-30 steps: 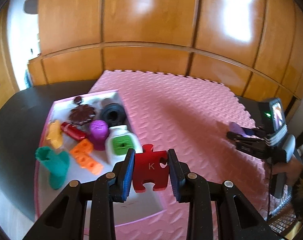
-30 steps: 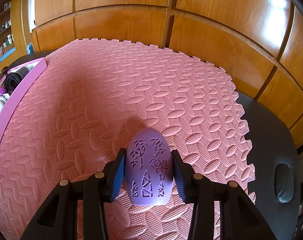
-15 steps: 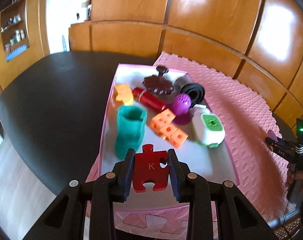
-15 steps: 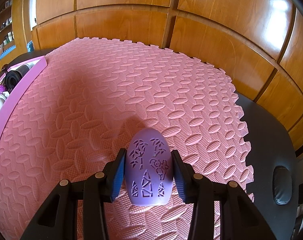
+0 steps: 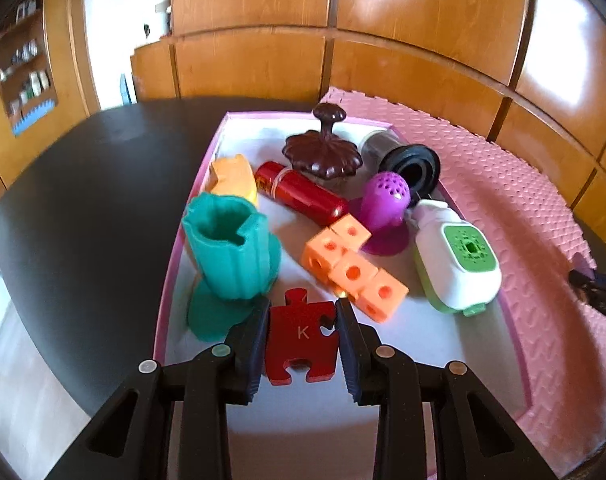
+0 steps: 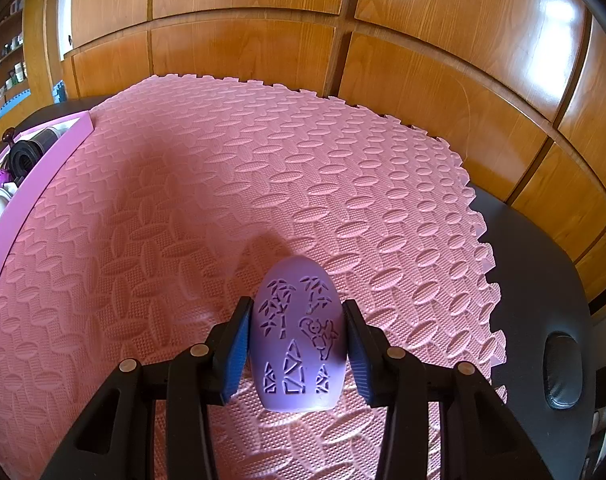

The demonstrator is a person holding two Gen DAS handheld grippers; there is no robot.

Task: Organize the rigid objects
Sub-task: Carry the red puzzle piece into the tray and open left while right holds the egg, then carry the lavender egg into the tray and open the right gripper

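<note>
Left tool (image 5: 303,344) clamped on red puzzle piece (image 5: 301,340), low centre of frame, over the pink tray's (image 5: 163,304) bare near floor. Piece looks thin, stiff, light; flat-face grip suits it. Teal cup (image 5: 231,248) and orange cubes (image 5: 353,268) crowd just beyond. Right tool (image 6: 297,344) grips lilac shell (image 6: 299,340) over the mat (image 6: 183,200), frame bottom.

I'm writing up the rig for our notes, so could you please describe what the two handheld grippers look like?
Both look alike. The left gripper and right gripper each have a black plastic frame with triangular cut-outs, round pale rivets at the joints, and two fingers lined with blue ribbed pads. No cables, sleeves or printed markings show in either wrist view.
</note>
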